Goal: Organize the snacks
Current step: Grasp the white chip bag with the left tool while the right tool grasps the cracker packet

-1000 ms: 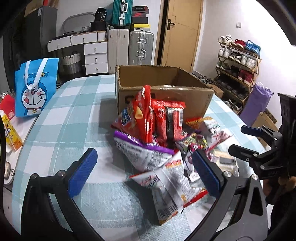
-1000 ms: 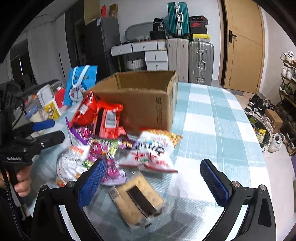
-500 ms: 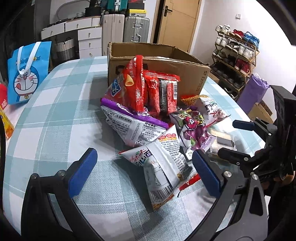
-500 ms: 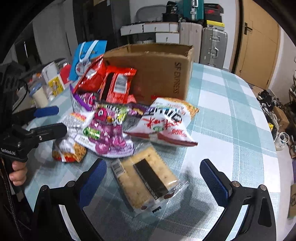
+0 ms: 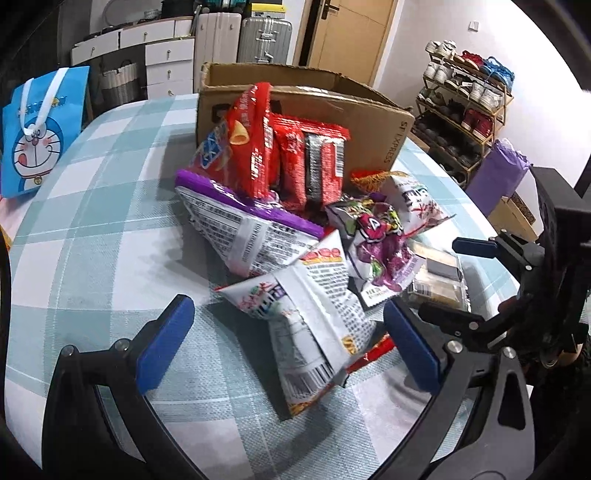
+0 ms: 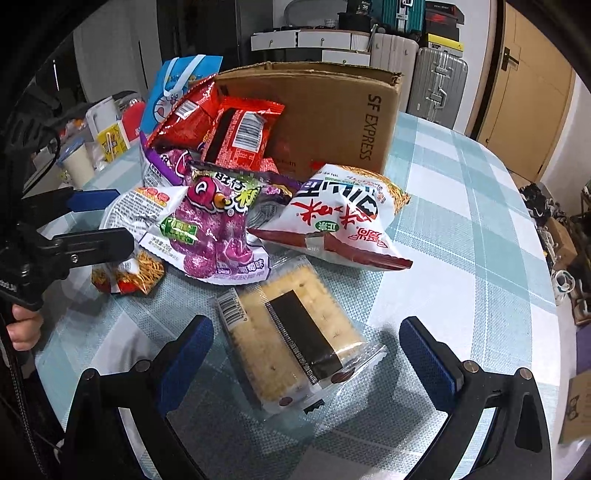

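A pile of snack bags lies on the checked table in front of an open cardboard box (image 5: 332, 110) (image 6: 332, 110). My left gripper (image 5: 288, 347) is open, its jaws on either side of a white noodle bag (image 5: 314, 325). Behind it lie a purple-edged white bag (image 5: 243, 229), red bags (image 5: 280, 147) and a purple grape candy bag (image 5: 380, 251) (image 6: 218, 229). My right gripper (image 6: 306, 358) is open around a clear cracker pack (image 6: 295, 339) (image 5: 439, 277). A white and red noodle bag (image 6: 340, 221) lies behind it.
A blue cartoon bag (image 5: 37, 129) (image 6: 177, 88) stands at the table's far left edge with cups and boxes (image 6: 107, 136) beside it. Suitcases (image 5: 258, 33), drawers and a shoe rack (image 5: 465, 103) stand beyond the table (image 5: 92, 229).
Both grippers have moved forward and down toward the pile. The white noodle bag now sits between my left jaws and the cracker pack between my right jaws. Both stay open.
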`<state>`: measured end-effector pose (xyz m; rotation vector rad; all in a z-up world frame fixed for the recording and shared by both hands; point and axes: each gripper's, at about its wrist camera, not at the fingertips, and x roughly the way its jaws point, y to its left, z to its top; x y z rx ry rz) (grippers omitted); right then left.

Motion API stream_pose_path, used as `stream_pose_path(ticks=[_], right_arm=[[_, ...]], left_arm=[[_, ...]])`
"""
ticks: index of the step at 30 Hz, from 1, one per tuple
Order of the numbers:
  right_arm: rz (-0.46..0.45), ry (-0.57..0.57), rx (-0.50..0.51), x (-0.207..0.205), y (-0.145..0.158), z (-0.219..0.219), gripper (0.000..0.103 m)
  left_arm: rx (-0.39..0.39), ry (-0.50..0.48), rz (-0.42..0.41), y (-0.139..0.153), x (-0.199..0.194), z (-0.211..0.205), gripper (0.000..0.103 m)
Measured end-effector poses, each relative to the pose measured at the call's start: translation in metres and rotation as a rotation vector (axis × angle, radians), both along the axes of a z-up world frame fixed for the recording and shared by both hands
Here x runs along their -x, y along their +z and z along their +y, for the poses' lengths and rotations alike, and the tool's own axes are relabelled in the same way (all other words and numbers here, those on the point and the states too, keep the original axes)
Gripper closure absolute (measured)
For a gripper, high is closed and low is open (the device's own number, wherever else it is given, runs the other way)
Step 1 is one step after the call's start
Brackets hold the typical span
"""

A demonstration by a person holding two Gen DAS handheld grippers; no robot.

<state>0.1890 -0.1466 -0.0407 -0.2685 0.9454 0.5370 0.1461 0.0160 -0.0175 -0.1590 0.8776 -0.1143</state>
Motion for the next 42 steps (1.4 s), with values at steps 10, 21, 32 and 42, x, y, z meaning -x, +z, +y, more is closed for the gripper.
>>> stream_pose_path(ticks=[10,21,32,42], right_arm=[[0.01,-0.026,0.025,-0.003,-0.004,-0.001,0.0],[0.019,-0.028,0.018,-0.004,-0.005,-0.002,0.0],[0.022,-0.02,0.012,-0.003,-0.004,-0.001,0.002],[0.035,0.053,0.013,0.009,0.002,0.004,0.022]], left_arm=[[0.036,-0.007,0.018,-0.009,-0.009,-0.004,0.001],[0.044,-0.032,0.045,-0.011,-0.008,0.005,0.001],[0.104,-0.008,0.042,-0.015,-0.007,0.014,0.018],[0.083,-0.082,0.045,-0.012,-0.004,-0.004,0.043]])
